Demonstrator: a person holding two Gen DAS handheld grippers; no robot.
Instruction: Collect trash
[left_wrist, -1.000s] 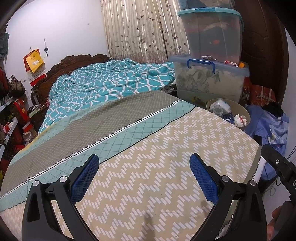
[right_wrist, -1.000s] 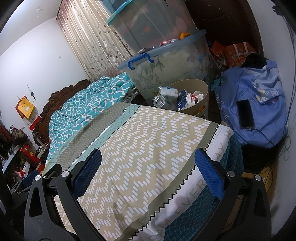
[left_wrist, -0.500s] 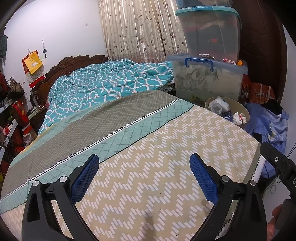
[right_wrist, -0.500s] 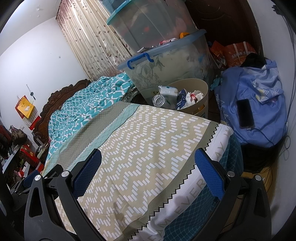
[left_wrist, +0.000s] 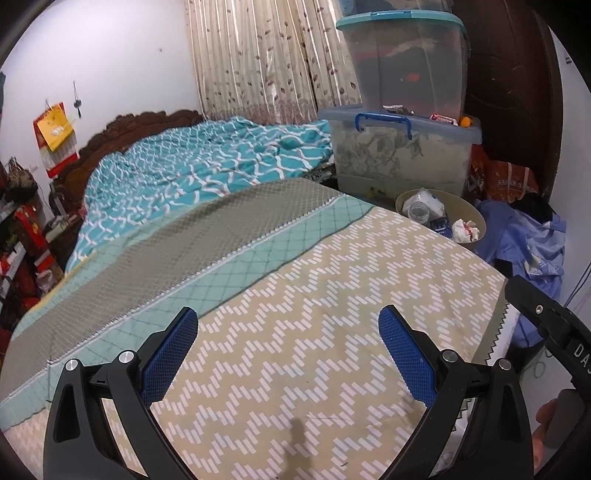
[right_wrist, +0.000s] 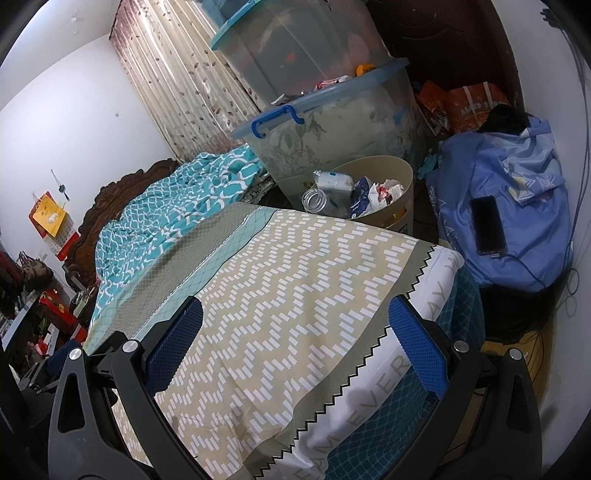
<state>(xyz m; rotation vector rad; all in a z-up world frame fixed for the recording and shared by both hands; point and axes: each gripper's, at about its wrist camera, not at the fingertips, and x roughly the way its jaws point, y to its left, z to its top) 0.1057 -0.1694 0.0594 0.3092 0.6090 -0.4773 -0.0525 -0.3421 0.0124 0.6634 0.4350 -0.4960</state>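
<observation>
**Both grippers spread over the bed, bin full at its far corner**

Left wrist view: left gripper spread wide, blue pads apart with nothing between, hovering above the zigzag bedspread. Beige trash bin at 1 o'clock, just past the bed's far corner, holding a clear bottle and crumpled paper. Stacked storage boxes right behind it at 12 to 1 o'clock. Teal quilt bunched at 11 o'clock. Part of the right gripper's black frame poking in at 3 o'clock

Right wrist view: right gripper likewise wide apart, gripping nothing, over the bed's corner. Trash bin at 12 to 1 o'clock, touching or just beside the mattress edge, with the bottle, a white packet and paper inside. Blue cloth bundle at 2 o'clock with a dark phone lying on it
</observation>
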